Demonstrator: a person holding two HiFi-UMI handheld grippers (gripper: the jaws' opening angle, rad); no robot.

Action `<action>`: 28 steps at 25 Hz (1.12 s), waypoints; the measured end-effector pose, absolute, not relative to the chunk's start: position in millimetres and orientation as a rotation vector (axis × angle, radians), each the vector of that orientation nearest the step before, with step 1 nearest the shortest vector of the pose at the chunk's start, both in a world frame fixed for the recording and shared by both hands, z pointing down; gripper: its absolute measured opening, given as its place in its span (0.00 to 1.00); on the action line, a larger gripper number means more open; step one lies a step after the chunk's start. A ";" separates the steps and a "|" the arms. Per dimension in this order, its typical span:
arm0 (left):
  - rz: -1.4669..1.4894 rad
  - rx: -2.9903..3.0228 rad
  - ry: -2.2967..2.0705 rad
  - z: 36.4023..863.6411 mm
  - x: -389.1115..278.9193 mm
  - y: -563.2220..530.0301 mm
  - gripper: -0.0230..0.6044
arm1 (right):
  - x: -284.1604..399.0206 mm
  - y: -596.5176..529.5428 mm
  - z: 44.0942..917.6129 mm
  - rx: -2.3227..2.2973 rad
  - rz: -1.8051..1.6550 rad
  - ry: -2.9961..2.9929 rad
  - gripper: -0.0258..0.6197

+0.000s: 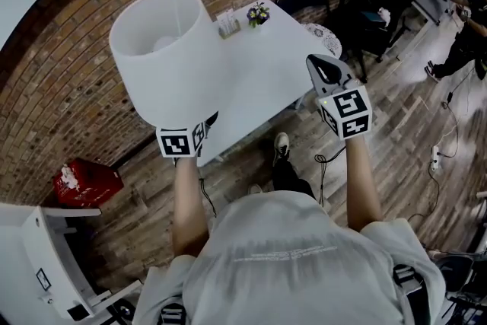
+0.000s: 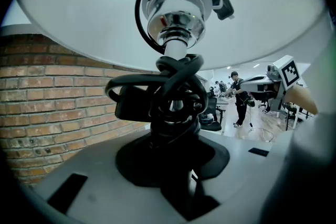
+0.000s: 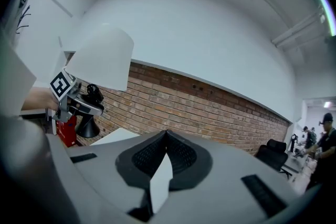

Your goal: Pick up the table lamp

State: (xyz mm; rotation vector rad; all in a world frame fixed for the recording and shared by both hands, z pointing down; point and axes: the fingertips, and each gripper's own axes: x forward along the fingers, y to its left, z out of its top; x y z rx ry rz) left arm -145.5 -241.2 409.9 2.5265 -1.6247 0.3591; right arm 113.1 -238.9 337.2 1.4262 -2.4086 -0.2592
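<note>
Clearly the table lamp (image 1: pixel 163 57) is up off the white table (image 1: pixel 266 80). It fills the upper left of the head view, with the left gripper (image 1: pixel 199 132) tucked beneath its shade. I'd guess it is light but top-heavy: a broad, thin shade that would dent or tilt if squeezed, on a narrow, stiff stem. The stem is the place to take it, and the left gripper's jaws are clamped there, on the part wound with black cord (image 2: pixel 157 93). The cord should help against slipping, though its coils might shift. The right gripper (image 1: pixel 329 72) sits right of centre, jaws pressed together with nothing in them. Only the left gripper view shows the chrome socket (image 2: pixel 176 18) and the grip itself. Only the right gripper view, near its left edge, shows the black cone-shaped base (image 3: pixel 87 126), which looks clear of the table.
</note>
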 end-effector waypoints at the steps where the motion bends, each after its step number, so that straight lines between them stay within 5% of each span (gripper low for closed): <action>1: 0.358 2.527 -1.630 407.9 -147.0 -239.1 0.22 | 111.9 -238.4 334.9 1.429 -0.262 -2.414 0.04; 28: 0.372 2.502 -1.697 403.7 -183.9 -237.8 0.22 | 67.6 -242.1 331.9 1.344 -0.323 -2.423 0.04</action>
